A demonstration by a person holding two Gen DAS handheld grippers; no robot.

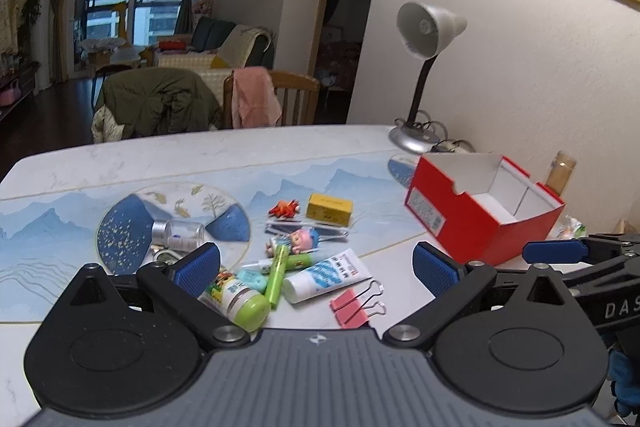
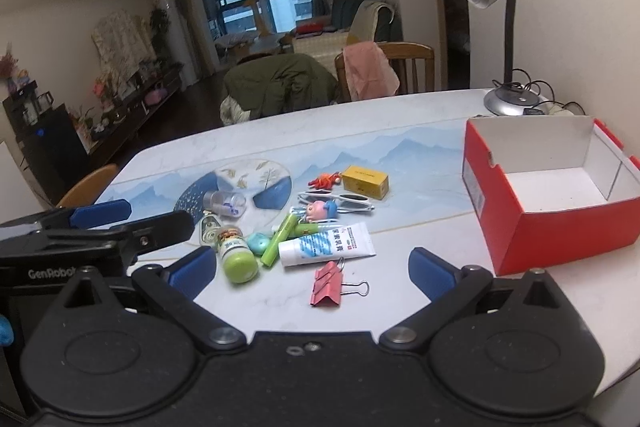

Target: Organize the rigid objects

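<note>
Small rigid objects — heaped mid-surface [image 2: 420, 283], left of the empty red box [image 2: 560, 211]. White tube [image 2: 326, 245] lying long axis left-right, cap leftward; pink binder clips [image 2: 328, 285] nearest. Left tool [image 1: 316, 269] and right tool [image 2: 312, 269] both spread wide, holding nothing, hovering near the heap.

An open red cardboard box [image 2: 552, 223] with a white inside stands on the pale marble-patterned table [image 2: 420, 131]. Left of the box lie a white ointment tube [image 2: 327, 245] and a pink binder clip [image 2: 328, 289].
</note>
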